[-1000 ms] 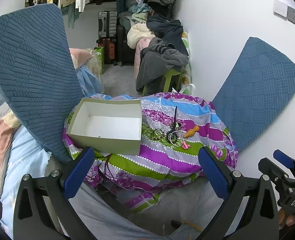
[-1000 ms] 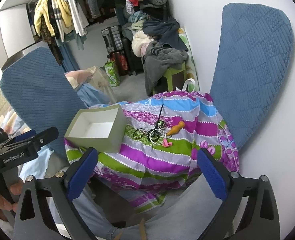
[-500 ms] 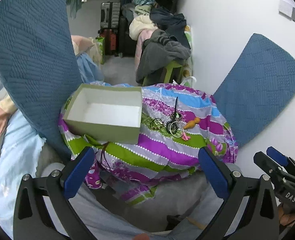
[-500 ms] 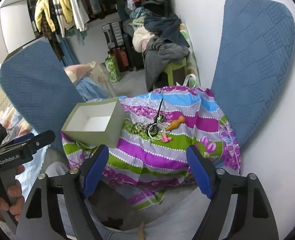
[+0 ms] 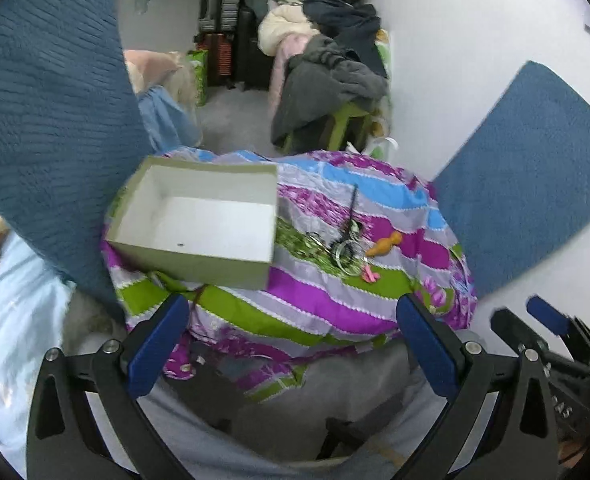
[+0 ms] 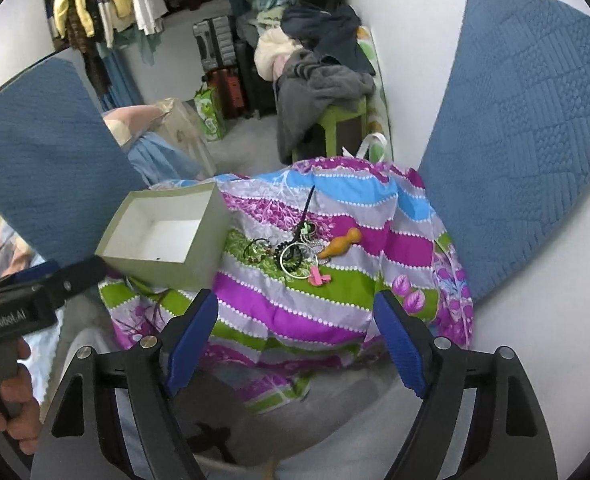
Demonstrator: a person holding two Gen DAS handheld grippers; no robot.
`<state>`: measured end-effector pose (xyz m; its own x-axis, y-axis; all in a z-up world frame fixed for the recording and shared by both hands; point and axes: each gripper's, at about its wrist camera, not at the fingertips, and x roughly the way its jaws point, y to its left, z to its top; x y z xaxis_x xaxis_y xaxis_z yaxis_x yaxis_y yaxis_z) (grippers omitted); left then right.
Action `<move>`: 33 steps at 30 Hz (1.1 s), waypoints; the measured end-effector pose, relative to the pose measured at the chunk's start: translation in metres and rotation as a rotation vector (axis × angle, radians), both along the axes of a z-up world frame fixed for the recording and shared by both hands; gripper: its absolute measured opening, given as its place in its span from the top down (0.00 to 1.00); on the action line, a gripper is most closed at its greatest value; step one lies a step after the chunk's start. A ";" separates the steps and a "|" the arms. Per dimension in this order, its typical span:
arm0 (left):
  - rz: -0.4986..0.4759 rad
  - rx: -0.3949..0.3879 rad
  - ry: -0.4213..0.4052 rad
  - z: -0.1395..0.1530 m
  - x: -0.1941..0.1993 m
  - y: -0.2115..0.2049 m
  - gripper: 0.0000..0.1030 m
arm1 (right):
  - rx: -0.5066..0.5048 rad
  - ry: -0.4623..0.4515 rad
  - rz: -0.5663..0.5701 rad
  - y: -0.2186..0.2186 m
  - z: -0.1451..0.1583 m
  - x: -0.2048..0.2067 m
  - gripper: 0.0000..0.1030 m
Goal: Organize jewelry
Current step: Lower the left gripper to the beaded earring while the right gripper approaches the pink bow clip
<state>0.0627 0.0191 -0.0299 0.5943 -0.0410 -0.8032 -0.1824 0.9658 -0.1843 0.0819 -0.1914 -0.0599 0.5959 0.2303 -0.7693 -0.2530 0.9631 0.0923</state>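
Observation:
An open, empty grey-green box (image 5: 191, 266) (image 6: 163, 270) with a white inside sits at the left of a striped purple, green and blue cloth (image 5: 315, 300) (image 6: 295, 312). To the right of the box lies a tangled jewelry pile (image 5: 345, 248) (image 6: 295, 254) of rings and beaded strands. With it are an orange piece (image 5: 385, 244) (image 6: 341, 244), a pink piece (image 5: 370, 276) (image 6: 319, 278) and a black stick (image 5: 352, 204) (image 6: 309, 204). My left gripper (image 5: 291, 308) is open and holds nothing, short of the cloth's near edge. My right gripper (image 6: 295, 304) is open too, below the pile.
Blue quilted cushions (image 5: 51, 100) (image 6: 527, 132) flank the cloth on both sides. A white wall (image 5: 455, 60) stands at the right. Behind are a green stool (image 6: 343, 120) heaped with clothes, suitcases (image 6: 215, 44) and hanging garments. A hand (image 6: 19, 412) grips the left tool's handle.
Both grippers have come forward and down toward the cloth; box and pile look larger. The right gripper's jaws have narrowed a little and stay open.

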 end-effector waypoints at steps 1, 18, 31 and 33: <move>0.006 0.000 -0.014 0.003 -0.002 0.003 0.00 | 0.001 -0.001 0.008 0.000 0.002 -0.001 0.23; -0.004 -0.045 -0.067 -0.057 -0.002 0.017 0.01 | 0.039 -0.057 0.086 0.005 -0.051 0.009 0.23; -0.054 -0.051 -0.110 -0.065 0.014 0.005 0.01 | 0.066 -0.089 0.085 -0.007 -0.064 0.022 0.40; -0.054 -0.076 -0.110 -0.067 0.020 0.005 0.01 | 0.051 -0.090 0.094 -0.006 -0.068 0.031 0.43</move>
